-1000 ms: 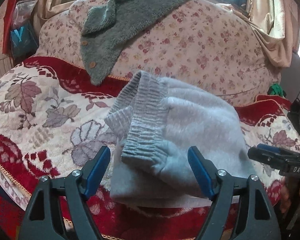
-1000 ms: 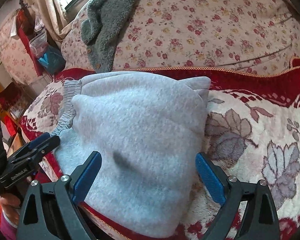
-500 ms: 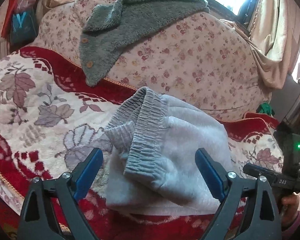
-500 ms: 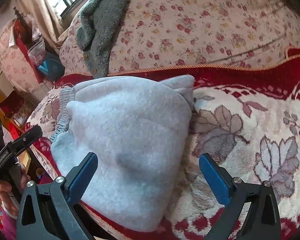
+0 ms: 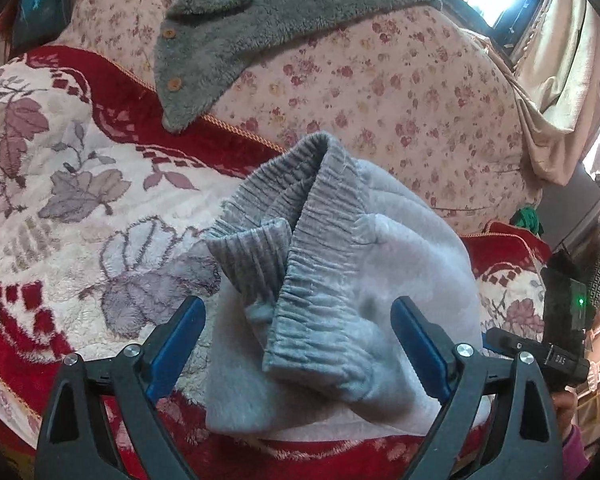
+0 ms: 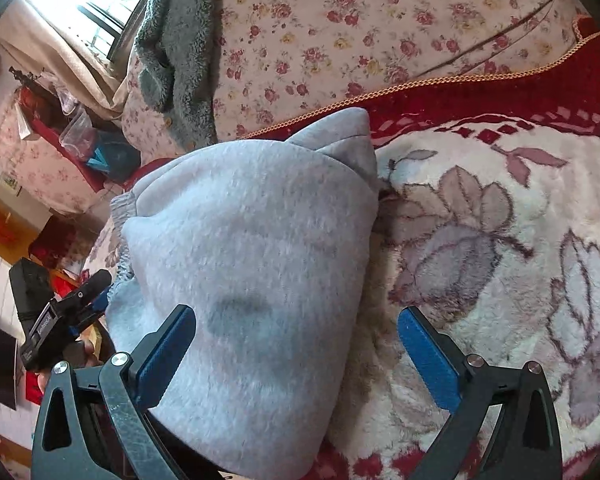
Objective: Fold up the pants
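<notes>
Jaws of the left gripper have just been opening and stand released, the folded grey pants lying between them on the red floral blanket. From the right wrist, the right gripper is released too, its left pad over the pants.

**Open blanket beside the pants, cushion behind**

From the folded grey pants, bare leaf-patterned blanket lies open toward 9 o'clock. At 12 o'clock the floral cushion and draped grey fleece garment block passage.
</notes>
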`<state>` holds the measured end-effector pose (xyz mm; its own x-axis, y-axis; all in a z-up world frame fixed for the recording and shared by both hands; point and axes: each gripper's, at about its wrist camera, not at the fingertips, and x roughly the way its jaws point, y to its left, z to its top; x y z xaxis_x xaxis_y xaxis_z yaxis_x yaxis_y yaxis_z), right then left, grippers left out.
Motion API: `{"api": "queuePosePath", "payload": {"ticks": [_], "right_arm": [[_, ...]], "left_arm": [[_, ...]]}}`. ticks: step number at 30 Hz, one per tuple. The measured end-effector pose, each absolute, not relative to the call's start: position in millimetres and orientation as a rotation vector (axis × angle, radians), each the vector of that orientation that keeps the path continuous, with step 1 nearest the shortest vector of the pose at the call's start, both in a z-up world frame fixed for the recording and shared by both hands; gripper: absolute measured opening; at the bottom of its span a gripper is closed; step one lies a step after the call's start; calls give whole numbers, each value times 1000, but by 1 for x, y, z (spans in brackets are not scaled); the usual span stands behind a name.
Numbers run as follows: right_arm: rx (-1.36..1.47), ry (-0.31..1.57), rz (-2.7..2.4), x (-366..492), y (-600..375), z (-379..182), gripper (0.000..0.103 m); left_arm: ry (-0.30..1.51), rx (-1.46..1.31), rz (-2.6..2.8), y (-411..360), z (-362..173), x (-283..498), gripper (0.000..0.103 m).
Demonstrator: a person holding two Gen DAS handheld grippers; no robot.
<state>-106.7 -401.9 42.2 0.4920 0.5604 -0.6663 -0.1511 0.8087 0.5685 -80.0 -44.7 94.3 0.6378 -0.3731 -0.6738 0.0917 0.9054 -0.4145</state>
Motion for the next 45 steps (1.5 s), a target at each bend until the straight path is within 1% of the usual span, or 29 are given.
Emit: {"api": "queuePosePath", "payload": {"ticks": [4, 10, 13, 16, 23, 28, 30, 32, 33, 35, 37, 41, 45], "right_arm": [[431, 965, 501, -96, -395, 38, 103], [457, 961, 598, -71, -396, 30, 103], [494, 965, 653, -59, -397, 23, 103], [508, 977, 699, -50, -393, 14, 103], [578, 1016, 766, -34, -390, -4, 103], [577, 967, 747, -40, -385, 0, 103], [579, 941, 750, -45, -386, 3, 99], [574, 926, 751, -49, -388, 7, 92], [565, 919, 748, -50, -388, 9, 89], [543, 906, 741, -54, -387, 14, 86], [540, 900, 737, -56, -388, 18, 83], [543, 888, 720, -62, -390, 26, 81], [555, 881, 714, -66, -394, 35, 81]], "left_arm": [[866, -341, -279, -49, 84, -71, 93], [885, -366, -327, -50, 70, -67, 94], [898, -360, -328, -51, 61, -65, 100], [898, -384, -342, -49, 54, -61, 103], [895, -442, -380, -46, 35, -51, 103], [916, -500, -408, -42, 25, -47, 103], [909, -483, -403, -43, 27, -50, 98], [891, -445, -390, -48, 34, -56, 86], [881, -421, -381, -51, 39, -59, 83], [869, -383, -357, -57, 46, -63, 75], [861, -363, -333, -60, 51, -66, 71], [843, -314, -296, -69, 64, -73, 66], [846, -336, -295, -74, 73, -78, 65]]}}
